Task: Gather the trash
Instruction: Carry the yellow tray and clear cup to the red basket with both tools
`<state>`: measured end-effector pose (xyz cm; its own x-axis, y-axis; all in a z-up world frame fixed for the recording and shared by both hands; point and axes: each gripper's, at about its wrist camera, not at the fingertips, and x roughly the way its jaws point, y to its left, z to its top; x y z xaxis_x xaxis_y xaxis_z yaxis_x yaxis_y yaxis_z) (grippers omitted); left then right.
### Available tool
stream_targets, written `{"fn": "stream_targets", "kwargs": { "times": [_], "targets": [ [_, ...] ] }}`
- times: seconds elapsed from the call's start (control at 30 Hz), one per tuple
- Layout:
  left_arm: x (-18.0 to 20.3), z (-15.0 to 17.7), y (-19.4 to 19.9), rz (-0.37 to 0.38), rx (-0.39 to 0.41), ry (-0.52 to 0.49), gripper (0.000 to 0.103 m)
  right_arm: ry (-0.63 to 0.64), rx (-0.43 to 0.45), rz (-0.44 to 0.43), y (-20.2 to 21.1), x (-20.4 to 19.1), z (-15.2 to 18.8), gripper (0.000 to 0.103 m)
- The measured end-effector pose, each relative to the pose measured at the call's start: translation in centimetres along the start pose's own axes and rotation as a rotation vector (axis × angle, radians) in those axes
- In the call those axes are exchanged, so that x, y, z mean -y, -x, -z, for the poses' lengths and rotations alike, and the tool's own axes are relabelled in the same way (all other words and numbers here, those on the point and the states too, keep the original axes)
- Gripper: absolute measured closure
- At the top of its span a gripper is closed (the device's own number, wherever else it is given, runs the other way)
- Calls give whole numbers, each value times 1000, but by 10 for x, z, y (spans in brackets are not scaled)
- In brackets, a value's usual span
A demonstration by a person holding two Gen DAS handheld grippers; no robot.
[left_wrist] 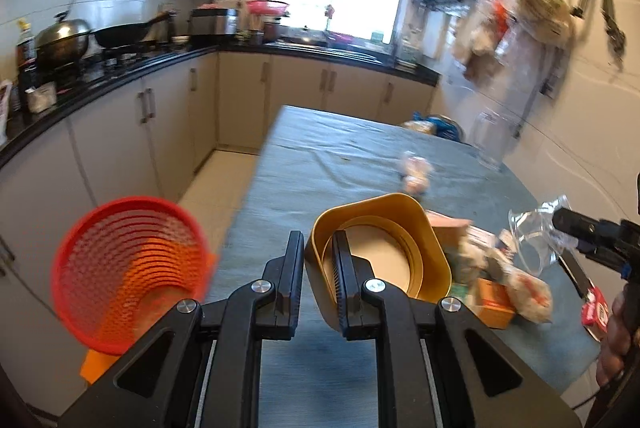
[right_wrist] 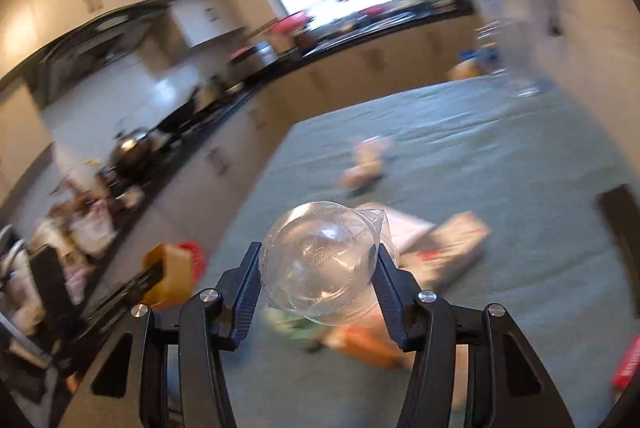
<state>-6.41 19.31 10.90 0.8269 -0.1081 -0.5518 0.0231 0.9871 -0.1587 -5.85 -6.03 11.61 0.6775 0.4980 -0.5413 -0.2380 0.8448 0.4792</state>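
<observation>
Two grippers share the work: the left gripper pinches the wall of the yellow bin, probably to steady it above the table, while the right gripper clasps a clear plastic cup lifted over the trash pile — seemingly bound for the bin.

No legible text, brand or number. The embossed mark on the clear plastic cup and the print on the red packet are unreadable.

table: grey-green cloth cover
on it: wrappers, orange box, red packet, far wrapper
</observation>
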Motion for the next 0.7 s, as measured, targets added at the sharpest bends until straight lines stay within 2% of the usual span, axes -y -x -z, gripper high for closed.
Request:
{"fn": "stream_targets", "kwargs": {
  "times": [0.13,0.4,0.6,0.7],
  "targets": [
    [-46,0,11,-78,10,54,89,35,-80,-99,-41,-45,2,46],
    [-140,12,16,-237,-11,166,89,154,-185,-231,-117,-147,15,45],
    [-183,31,-5,-314,-63,195,89,196,-265,-263,-181,-192,29,45],
    [-195,38,-18,-324,-90,200,89,212,-302,-259,-205,-204,38,45]
  ]
}}
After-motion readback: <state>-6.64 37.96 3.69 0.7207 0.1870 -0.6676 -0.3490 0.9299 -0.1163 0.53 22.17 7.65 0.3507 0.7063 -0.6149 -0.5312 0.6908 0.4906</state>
